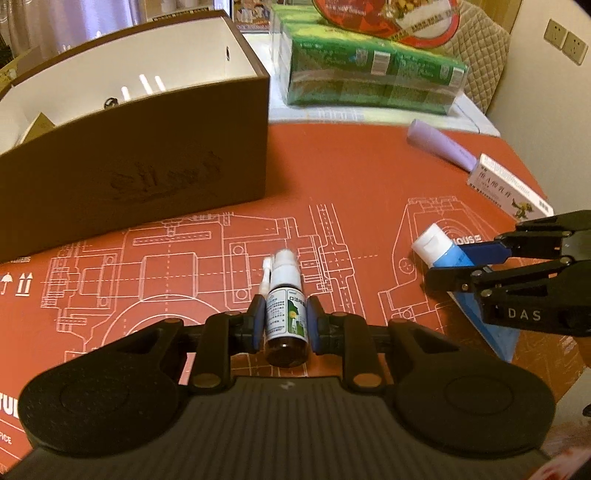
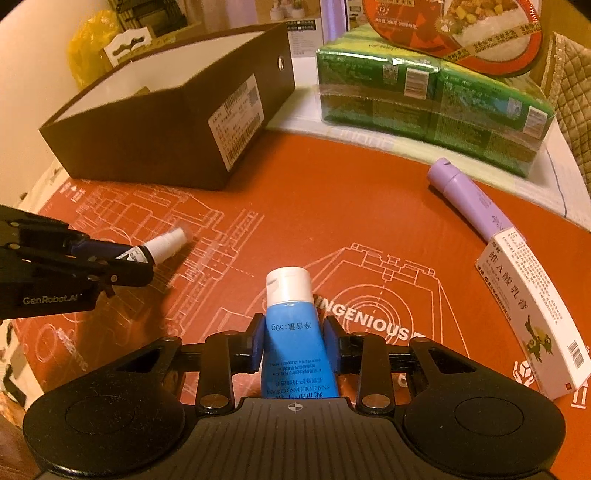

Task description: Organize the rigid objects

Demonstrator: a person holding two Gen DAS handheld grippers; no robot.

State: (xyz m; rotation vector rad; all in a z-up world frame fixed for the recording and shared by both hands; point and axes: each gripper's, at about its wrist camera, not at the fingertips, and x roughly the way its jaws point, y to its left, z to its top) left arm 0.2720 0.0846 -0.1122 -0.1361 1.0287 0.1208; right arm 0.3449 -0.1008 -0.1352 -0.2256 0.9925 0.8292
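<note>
My left gripper [image 1: 283,325] is shut on a small brown spray bottle [image 1: 286,317] with a white nozzle, just above the orange mat. It also shows in the right wrist view [image 2: 162,248]. My right gripper [image 2: 294,343] is shut on a blue tube [image 2: 295,339] with a white cap; the tube also shows in the left wrist view [image 1: 443,247]. A brown open box [image 1: 147,147] with a white inside stands at the back left and also shows in the right wrist view [image 2: 177,122]. A purple tube [image 2: 469,199] and a white medicine carton [image 2: 532,310] lie at the right.
The orange mat [image 2: 332,206] carries white blueprint lines. A green shrink-wrapped pack [image 2: 432,99] with a red food bowl [image 2: 454,26] on top stands at the back right. The box holds a few small items [image 1: 142,88]. A wall with sockets [image 1: 565,40] is at the right.
</note>
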